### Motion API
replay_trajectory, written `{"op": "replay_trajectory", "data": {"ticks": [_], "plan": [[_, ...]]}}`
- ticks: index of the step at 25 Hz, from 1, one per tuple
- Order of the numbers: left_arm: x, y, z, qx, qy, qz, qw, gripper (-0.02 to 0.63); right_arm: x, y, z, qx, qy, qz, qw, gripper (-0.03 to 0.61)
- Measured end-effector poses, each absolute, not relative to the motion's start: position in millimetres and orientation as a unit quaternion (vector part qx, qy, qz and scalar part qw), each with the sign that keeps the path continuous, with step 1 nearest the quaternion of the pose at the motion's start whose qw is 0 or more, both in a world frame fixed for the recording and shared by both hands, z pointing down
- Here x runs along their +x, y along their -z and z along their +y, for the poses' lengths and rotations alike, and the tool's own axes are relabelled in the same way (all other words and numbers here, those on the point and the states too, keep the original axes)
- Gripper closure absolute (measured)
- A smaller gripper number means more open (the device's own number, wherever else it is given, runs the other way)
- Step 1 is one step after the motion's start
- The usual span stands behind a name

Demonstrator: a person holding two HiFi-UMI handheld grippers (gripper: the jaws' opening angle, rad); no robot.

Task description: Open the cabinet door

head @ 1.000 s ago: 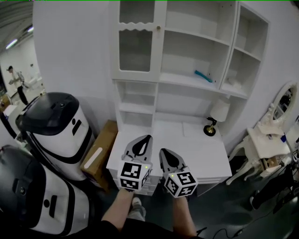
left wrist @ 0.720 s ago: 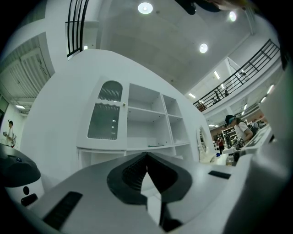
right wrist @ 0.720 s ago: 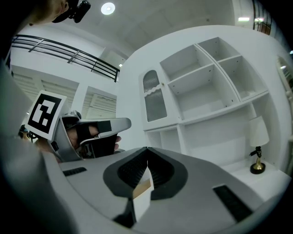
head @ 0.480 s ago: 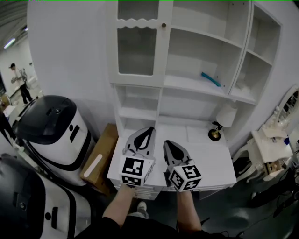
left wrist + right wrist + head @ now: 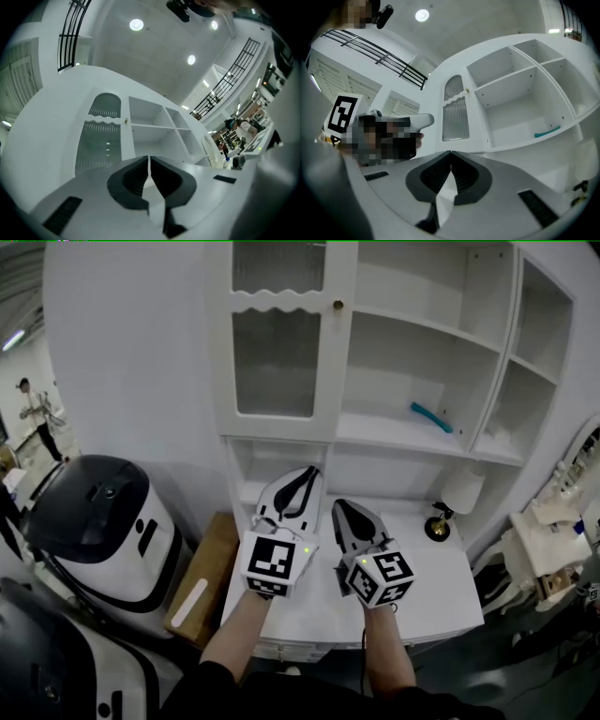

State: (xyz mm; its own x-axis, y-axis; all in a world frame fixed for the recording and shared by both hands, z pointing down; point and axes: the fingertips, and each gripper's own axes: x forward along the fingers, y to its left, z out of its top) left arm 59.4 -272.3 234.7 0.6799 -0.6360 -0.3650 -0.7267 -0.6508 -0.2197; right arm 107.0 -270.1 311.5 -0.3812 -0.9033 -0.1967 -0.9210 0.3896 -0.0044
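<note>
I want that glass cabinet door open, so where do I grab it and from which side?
Take the small round knob high on the right edge of the cabinet door, coming straight from the front with jaws either side of it. It is the only part proud of the flat door; hinges are probably on the left.

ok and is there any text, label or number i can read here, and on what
No readable words or numbers in any view.
Cubes on the left gripper and right gripper: black-and-white square patterns only, no text.
On the cardboard box, a white strip: too small to read.
</note>
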Motion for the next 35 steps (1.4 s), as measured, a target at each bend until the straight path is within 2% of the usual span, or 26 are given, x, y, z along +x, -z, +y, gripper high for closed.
{"op": "replay_trajectory", "data": {"ticks": [16, 19, 35], "plan": [[88, -137, -345, -0.883, -0.153, 0.336, 0.29, 0.6, 130, -255, -356, -0.558, -0.127, 0.815, 0.09, 0.56], [91, -120, -353, -0.873, -0.151, 0.34, 0.316, 0.554, 132, -244, -368, -0.551, -0.145, 0.816, 0.09, 0.56], [114, -57, -407, -0.822, -0.1, 0.389, 0.403, 0.512, 139, -198, -404, -0.506, -0.2, 0.831, 0.117, 0.558]]}}
